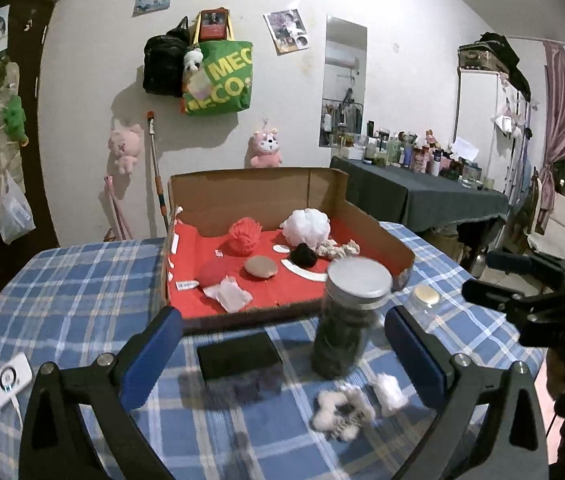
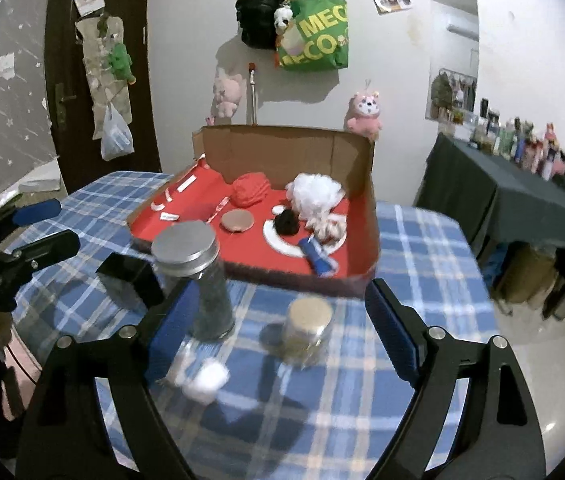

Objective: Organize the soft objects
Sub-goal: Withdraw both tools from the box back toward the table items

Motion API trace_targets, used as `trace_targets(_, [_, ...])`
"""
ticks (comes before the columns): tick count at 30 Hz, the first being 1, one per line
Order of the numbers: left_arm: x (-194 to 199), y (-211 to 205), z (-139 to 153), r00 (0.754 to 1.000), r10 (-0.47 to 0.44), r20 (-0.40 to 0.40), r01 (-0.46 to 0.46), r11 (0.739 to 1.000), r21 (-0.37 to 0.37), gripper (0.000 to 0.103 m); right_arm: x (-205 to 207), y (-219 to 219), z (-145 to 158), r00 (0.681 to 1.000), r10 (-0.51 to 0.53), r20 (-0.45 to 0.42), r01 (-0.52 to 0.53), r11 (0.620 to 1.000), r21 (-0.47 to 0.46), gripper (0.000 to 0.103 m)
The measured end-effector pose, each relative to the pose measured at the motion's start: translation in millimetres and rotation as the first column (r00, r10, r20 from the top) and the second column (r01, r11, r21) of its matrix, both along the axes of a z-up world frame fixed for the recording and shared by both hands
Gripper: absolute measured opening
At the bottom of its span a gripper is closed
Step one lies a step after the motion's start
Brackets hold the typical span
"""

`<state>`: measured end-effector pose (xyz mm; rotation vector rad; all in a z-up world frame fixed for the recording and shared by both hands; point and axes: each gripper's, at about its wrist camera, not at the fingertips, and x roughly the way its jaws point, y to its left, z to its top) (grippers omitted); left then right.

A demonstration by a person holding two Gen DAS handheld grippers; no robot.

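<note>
**Ana:** On the checked tablecloth (image 1: pixel 62 280), just ahead of the left gripper (image 1: pixel 282 344), where are the loose soft things?

**Ben:** At about five o'clock from the tall dark jar (image 1: pixel 346 312) lie white cotton tufts (image 1: pixel 342 412), one mixed with dark bits, and a cleaner cotton ball (image 1: pixel 390 392) just beside them. Both sit near the right-hand finger, outside the cardboard tray (image 1: pixel 374 232).

**Ana:** And the grippers?

**Ben:** The left gripper stands spread wide with nothing between its pads. The right gripper (image 2: pixel 282 336) is also well apart and empty; the small cork-lidded jar (image 2: pixel 308 332) sits between its fingers, but untouched.

**Ana:** How will the cotton handle?

**Ben:** Very light, I judge, and it will squash to almost nothing. It may cling or shed strands, so pinch it through the thick middle, not the wisps.

**Ana:** Any long axis?

**Ben:** The mixed clump runs roughly from eight to two o'clock in the left view; blur hides its edges. The ball has no clear direction.

**Ana:** And the tray?

**Ben:** At twelve o'clock, already holding a red pouf (image 1: pixel 244 236) and a white pouf (image 1: pixel 306 226).
</note>
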<state>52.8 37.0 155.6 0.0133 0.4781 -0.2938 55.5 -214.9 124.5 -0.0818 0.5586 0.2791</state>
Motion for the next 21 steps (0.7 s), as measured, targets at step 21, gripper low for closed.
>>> trace_targets(21, [-10.7,-8.7,-109.2,0.979,0.037,-0.198,-0.031,0.999,0.033,0.103,-9.2,12.4,-107.5,0.987,-0.019,-0.159,0.029,0.998,0.064,0.085])
